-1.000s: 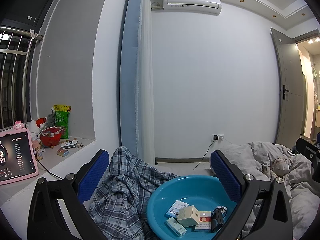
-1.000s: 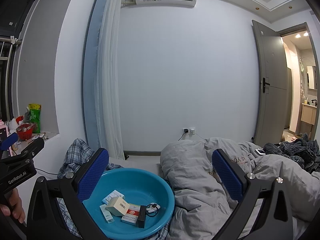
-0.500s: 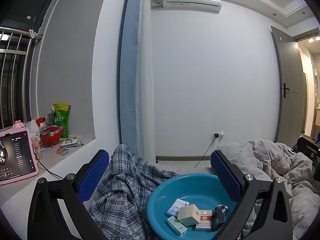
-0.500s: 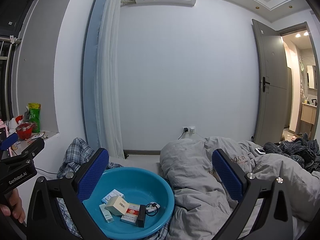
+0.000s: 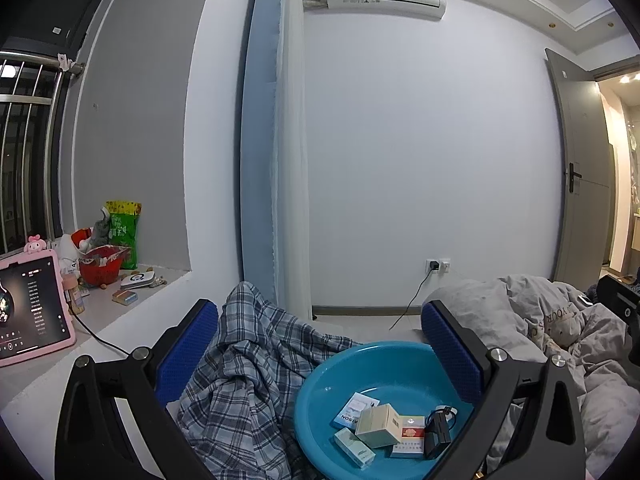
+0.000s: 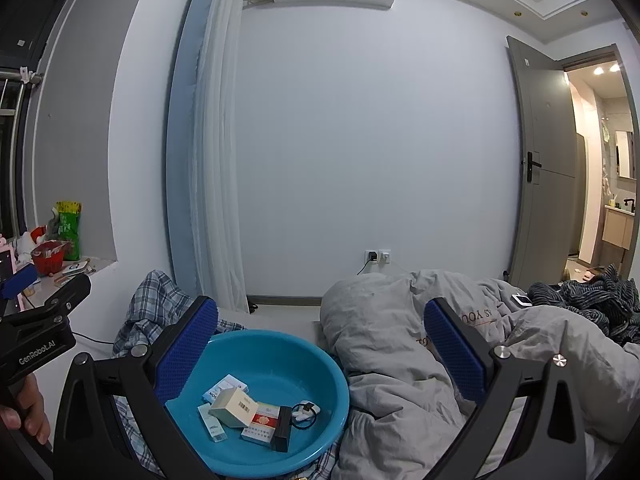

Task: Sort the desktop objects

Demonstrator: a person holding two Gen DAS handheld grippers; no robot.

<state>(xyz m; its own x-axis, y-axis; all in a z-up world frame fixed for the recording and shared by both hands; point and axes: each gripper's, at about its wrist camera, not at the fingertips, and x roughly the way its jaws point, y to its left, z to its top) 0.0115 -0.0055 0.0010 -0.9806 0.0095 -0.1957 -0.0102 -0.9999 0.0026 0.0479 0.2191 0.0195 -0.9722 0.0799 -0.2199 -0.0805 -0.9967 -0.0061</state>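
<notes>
- Left gripper has its blue pads spread wide with nothing between them, hanging above the bed.
- Right gripper is the same deal, wide apart and holding nothing.
- Just below both sits a blue basin on the bed, with a tan box, a red-and-white pack, a black block and a couple of small teal boxes piled inside.
- Plaid shirt is bunched up touching the basin's left side, grey duvet on its right.
- Pink tablet stands on the window ledge, far left.
</notes>
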